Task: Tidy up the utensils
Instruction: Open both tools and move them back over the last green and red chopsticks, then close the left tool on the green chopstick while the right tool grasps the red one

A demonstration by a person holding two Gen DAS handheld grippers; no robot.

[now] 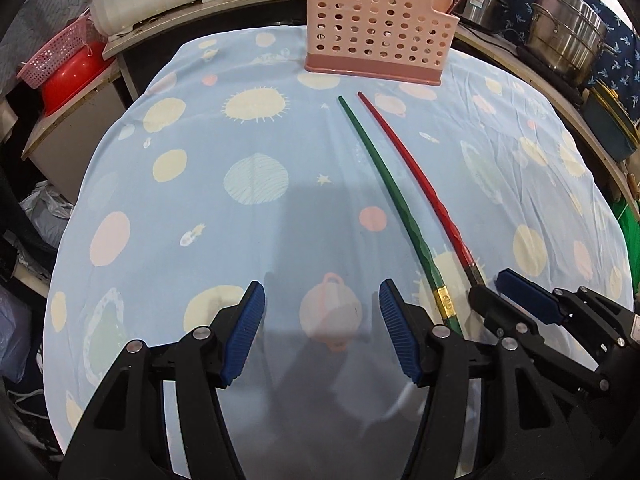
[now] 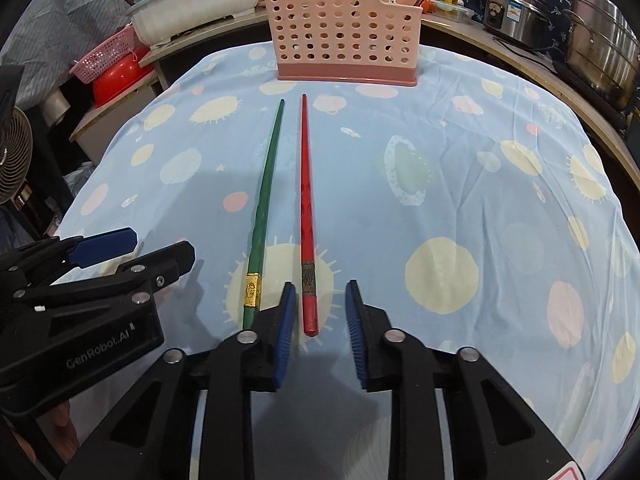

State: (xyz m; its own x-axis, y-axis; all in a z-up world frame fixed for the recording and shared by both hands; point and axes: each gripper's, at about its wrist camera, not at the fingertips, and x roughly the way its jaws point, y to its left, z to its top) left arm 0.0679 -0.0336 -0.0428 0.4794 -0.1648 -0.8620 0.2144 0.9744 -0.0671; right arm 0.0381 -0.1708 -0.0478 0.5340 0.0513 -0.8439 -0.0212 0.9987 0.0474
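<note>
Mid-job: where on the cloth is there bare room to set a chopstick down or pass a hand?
Free: the wide patch left of the green chopstick, and the patch right of the red chopstick, both running up toward the pink perforated plastic holder. Crowded: the near strip where both tongs meet the chopstick ends, and the narrow gap between chopstick tips and holder.
</note>
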